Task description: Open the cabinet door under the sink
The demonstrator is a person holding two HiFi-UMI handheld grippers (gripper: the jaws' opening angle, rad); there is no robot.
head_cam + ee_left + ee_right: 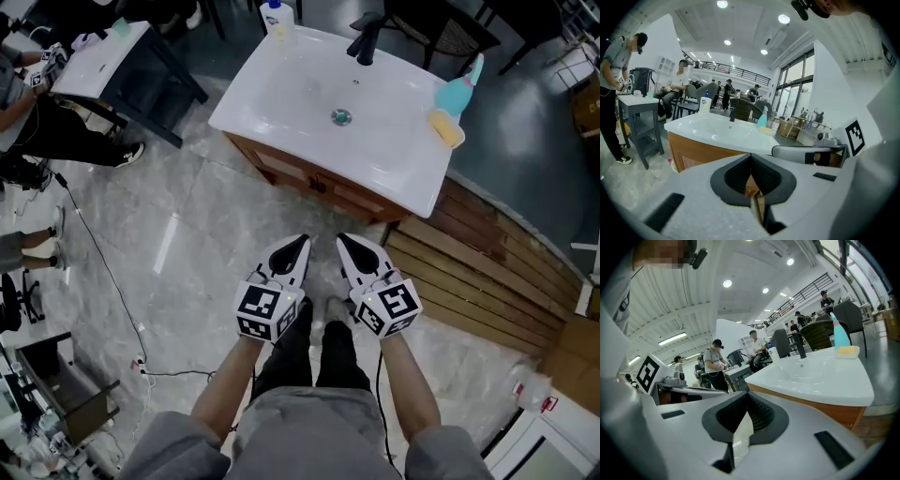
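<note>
A white sink (291,103) sits on a wooden cabinet (302,176), whose doors face me with small dark handles (319,185) and look shut. Both grippers hang side by side over the floor, in front of the cabinet and apart from it. My left gripper (298,247) and right gripper (345,243) each taper to a point with the jaws together and nothing between them. The cabinet front (693,152) shows past the left gripper (757,199) in the left gripper view. In the right gripper view the cabinet (825,408) lies beyond the right gripper (740,439).
A black faucet (366,42), a soap bottle (275,17) and a blue bottle with a yellow sponge (455,103) stand on the sink. Wooden boards (487,272) lie to the right. A grey table (103,56) with a person stands far left; a cable (112,281) crosses the floor.
</note>
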